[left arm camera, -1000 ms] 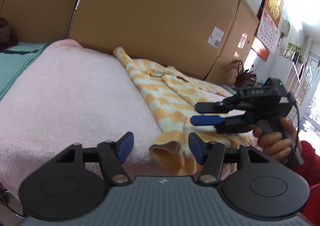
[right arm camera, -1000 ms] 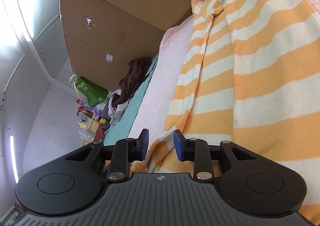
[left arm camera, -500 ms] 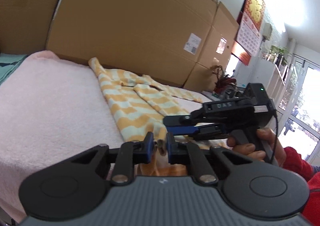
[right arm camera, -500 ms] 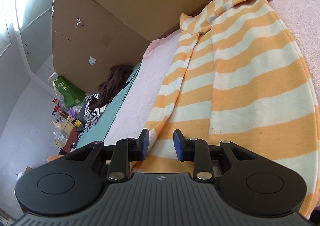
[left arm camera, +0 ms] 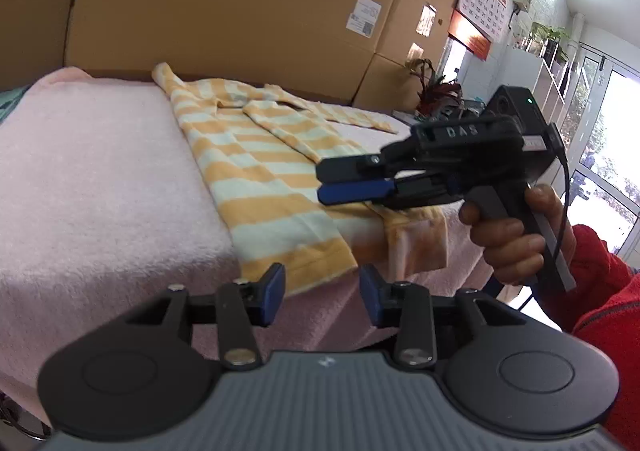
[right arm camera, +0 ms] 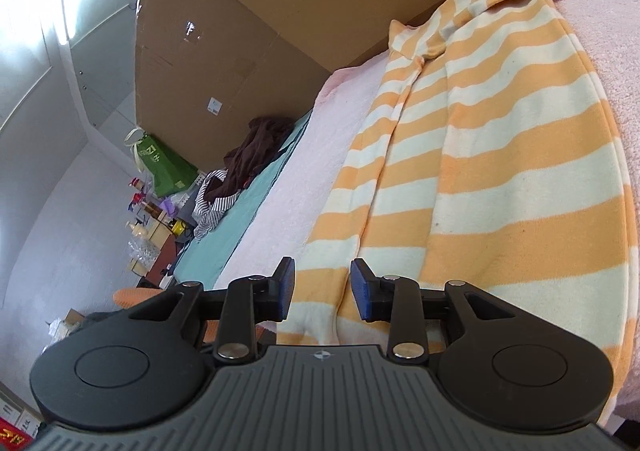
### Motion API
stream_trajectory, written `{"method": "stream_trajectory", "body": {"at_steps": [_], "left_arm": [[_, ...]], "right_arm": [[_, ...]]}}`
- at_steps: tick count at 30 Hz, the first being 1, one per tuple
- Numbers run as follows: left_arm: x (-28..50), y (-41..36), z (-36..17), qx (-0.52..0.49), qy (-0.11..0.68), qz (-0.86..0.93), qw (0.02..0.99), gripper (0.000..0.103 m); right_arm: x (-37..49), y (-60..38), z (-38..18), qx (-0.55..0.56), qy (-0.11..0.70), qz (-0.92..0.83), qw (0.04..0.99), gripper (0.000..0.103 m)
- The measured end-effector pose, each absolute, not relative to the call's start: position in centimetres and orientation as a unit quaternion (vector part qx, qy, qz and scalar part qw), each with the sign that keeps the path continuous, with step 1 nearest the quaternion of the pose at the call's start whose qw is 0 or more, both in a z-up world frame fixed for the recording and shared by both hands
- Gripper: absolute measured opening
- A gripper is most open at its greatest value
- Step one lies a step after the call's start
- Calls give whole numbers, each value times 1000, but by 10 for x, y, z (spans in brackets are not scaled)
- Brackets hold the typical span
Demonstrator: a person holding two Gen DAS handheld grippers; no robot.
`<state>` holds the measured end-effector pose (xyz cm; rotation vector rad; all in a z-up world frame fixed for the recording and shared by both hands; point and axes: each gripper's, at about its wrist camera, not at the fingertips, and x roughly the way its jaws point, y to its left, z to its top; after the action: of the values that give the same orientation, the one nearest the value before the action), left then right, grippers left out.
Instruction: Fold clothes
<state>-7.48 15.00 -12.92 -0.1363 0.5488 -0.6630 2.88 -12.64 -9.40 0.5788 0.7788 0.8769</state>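
An orange-and-cream striped garment lies spread on a pink towel-covered surface, with its hem hanging over the near edge. My left gripper hovers just in front of that hem. Its jaws are opening and no cloth is between the pads. A hand in a red sleeve holds my right gripper rolled on its side over the hem's right part. In the right wrist view the right gripper is low over the garment. Its jaws are opening, and the pads do not press on the cloth.
Tall cardboard boxes wall off the far side. A pile of dark and striped clothes lies on a teal cover further along. A green bag and clutter stand beyond. A plant sits at the far right.
Half a second ago my left gripper was shut on the hem; its jaws have since spread and it has backed off. The hem has dropped over the edge. The right gripper rolled and opened slightly.
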Motion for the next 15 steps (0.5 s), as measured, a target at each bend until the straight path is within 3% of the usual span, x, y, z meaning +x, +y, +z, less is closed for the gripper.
{"method": "stream_trajectory", "body": {"at_steps": [2,5,8,15], "left_arm": [[-66,150,-136,-75,274,-313,906,46],[-57,143,-149,-55,307,-301,901,32],[-59,146,-148,-53,310,-302,900,32],[-62,157,-118,-85,252,-323,908,50]], "right_arm": [[25,-122,-93,251,355,410,802,34],[18,-115,-92,218,342,407,818,32],[15,-112,-94,213,336,398,827,27],[22,-105,-95,232,344,385,824,31]]}}
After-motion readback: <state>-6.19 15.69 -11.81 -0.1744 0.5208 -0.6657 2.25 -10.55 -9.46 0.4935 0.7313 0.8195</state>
